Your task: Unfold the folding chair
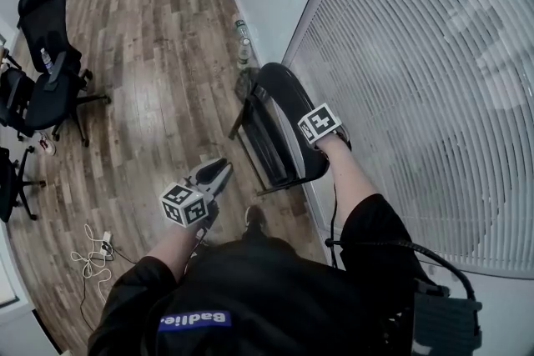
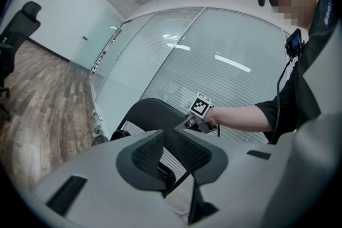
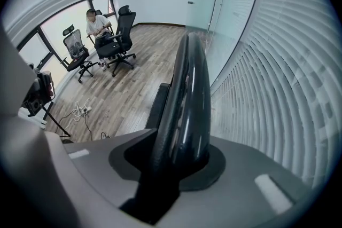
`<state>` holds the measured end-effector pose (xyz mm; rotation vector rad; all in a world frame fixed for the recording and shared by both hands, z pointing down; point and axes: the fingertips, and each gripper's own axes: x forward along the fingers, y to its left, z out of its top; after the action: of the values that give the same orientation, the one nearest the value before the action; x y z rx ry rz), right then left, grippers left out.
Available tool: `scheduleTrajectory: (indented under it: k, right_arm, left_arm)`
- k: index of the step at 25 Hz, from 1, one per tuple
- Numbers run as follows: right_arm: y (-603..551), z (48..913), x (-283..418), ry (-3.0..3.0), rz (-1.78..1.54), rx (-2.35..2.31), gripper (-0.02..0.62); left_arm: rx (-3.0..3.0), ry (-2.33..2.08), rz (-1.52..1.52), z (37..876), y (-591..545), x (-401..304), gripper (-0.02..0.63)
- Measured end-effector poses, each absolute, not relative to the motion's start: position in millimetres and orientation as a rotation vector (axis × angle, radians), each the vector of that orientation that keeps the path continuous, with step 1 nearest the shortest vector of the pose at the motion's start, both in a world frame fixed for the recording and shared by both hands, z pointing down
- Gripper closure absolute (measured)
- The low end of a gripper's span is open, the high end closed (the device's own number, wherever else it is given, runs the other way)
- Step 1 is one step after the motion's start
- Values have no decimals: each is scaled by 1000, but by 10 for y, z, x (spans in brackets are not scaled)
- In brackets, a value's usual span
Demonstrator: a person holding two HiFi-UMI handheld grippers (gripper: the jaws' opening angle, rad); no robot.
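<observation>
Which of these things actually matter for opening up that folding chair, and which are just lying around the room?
Part of the job:
- folding chair, folded, leaning by the wall
- right gripper, clamped on the chair's top edge
- left gripper, open, nothing between its jaws

Just lying about:
- office chairs
- bottles by the wall
- cables on the floor

The wood floor (image 1: pixel 158 37) bears the folding chair (image 1: pixel 284 96), office chairs (image 1: pixel 46 71), bottles (image 1: pixel 243 46) and a cable (image 1: pixel 88 261).

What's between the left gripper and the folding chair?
Only bare wooden floor. In the head view the left gripper hangs apart from the folding chair, and nothing else fills the gap.
</observation>
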<state>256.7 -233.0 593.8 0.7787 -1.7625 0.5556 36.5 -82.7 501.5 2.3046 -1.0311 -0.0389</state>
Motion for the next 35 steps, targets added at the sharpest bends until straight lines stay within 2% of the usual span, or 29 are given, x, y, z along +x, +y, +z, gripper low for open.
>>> scheduleTrajectory:
  k: [24, 35]
  right_arm:
    - [-2338, 5768, 2430, -1793, 580, 761, 485]
    - [-2325, 5870, 2478, -1822, 605, 748, 485]
  left_arm:
    - [2190, -977, -50, 5436, -1210, 772, 442]
    - [2099, -973, -19, 5955, -1425, 1059, 399]
